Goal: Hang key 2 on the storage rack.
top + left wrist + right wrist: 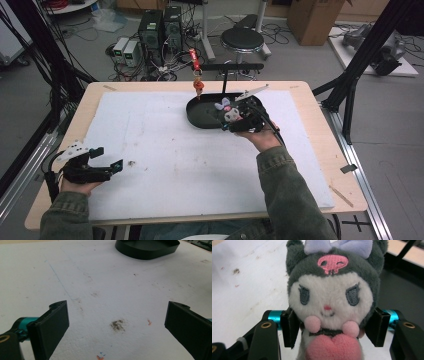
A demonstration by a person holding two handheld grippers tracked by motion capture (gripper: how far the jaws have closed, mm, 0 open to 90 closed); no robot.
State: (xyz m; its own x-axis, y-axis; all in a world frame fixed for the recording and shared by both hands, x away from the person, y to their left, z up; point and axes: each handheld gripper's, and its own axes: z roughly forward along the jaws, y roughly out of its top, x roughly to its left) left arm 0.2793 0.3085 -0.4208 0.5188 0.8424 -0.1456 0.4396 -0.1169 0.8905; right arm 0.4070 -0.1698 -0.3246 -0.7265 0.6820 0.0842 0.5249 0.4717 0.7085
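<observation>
We are carrying the plush toy (332,300) in our right gripper (243,120), whose jaws are clenched on the toy's body just under its head, one pad at each side. In the high view the toy (227,111) is hanging at the near right edge of the black tray (200,111), which sits at the far middle of the white sheet (165,160) covering the table (310,115). We judge that we are in the carry step, bringing the toy over the tray to set it inside. A red strap with an orange charm (198,86) is dangling just over the tray's far rim, so we should be keeping the toy clear of it.

Our left gripper (107,159) is resting at the near left of the table, its jaws spread wide over bare sheet with nothing between them.

The next move, as we see it, calls for lowering the toy onto the tray floor and only then letting the jaws go, so that it is not tipping over the rim.
</observation>
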